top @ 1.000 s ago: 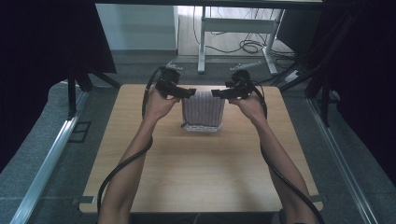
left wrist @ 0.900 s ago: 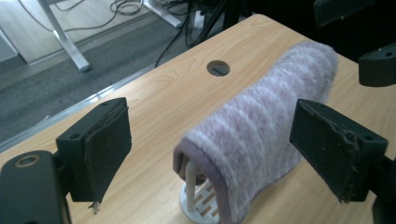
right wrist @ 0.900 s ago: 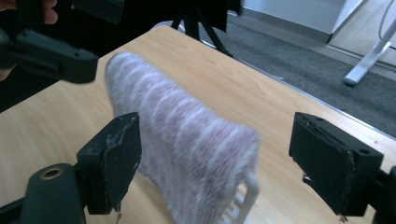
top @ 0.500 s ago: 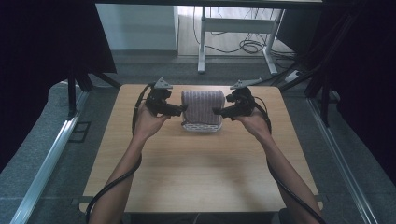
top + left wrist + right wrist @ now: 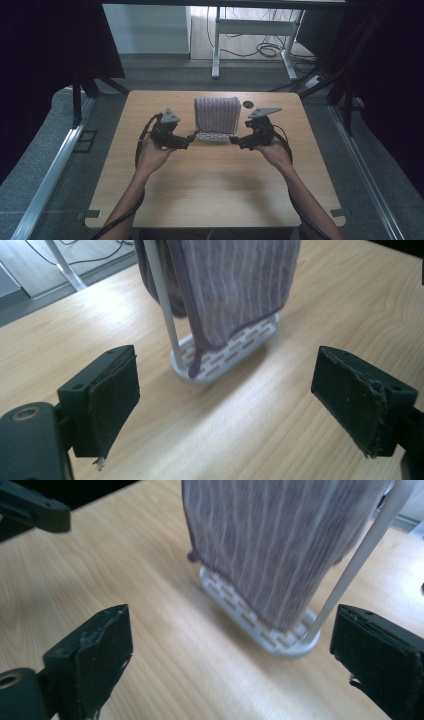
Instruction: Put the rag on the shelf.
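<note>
Nearest me, I hold the left gripper point(image 5: 191, 139) and the right gripper point(image 5: 233, 141) low over the tabletop point(image 5: 210, 195), fingers released and empty; the right jaws have just been opening. Each points inward at the base of the rack point(image 5: 215, 136), in my judgement to flank it squarely. Just beyond, the striped purple towel point(image 5: 216, 113) hangs draped over the white rack, its lower edge above the slotted base, so it can dry. No brand, label or writing is legible.
</note>
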Tool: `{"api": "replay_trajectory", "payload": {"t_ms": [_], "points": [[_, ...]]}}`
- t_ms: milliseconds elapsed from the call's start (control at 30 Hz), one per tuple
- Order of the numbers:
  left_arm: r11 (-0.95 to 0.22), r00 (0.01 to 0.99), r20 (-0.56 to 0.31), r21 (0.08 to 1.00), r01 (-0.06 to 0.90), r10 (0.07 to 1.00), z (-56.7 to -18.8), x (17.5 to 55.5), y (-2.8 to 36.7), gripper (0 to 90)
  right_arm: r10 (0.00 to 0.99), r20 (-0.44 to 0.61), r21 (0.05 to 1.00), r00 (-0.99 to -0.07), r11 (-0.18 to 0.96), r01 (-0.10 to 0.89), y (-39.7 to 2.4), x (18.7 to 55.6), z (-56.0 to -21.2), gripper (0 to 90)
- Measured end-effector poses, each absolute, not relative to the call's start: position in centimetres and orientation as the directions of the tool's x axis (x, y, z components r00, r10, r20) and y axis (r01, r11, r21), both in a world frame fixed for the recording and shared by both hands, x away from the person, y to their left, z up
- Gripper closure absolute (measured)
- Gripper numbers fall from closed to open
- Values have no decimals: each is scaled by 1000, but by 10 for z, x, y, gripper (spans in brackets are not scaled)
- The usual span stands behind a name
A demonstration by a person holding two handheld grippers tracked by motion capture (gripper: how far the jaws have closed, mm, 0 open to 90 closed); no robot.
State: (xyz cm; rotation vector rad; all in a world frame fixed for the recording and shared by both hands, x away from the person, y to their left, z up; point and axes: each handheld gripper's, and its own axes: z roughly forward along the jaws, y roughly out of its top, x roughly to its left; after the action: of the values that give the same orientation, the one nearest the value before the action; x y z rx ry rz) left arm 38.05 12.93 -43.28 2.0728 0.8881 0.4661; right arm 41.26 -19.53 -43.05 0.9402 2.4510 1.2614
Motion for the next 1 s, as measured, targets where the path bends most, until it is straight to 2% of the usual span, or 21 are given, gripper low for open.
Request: {"api": "replay_trajectory", "payload": {"t_ms": [367,833,933,1000], "points": [[-416,676,2,790,451,736,-480,348,134,117,630,83,751,-772,470,464,-199,391,-476,0],[-486,663,30,706,515,748,-536,332,131,117,619,64,679,-783,548,489,-197,371,-531,0],[-487,656,24,691,534,754,-543,333,131,117,610,23,674,-792,576,463,-196,369,-542,0],[-459,649,-23,688,562,761,-544,335,134,115,604,0,693,-797,574,435,-196,368,-545,0]]}}
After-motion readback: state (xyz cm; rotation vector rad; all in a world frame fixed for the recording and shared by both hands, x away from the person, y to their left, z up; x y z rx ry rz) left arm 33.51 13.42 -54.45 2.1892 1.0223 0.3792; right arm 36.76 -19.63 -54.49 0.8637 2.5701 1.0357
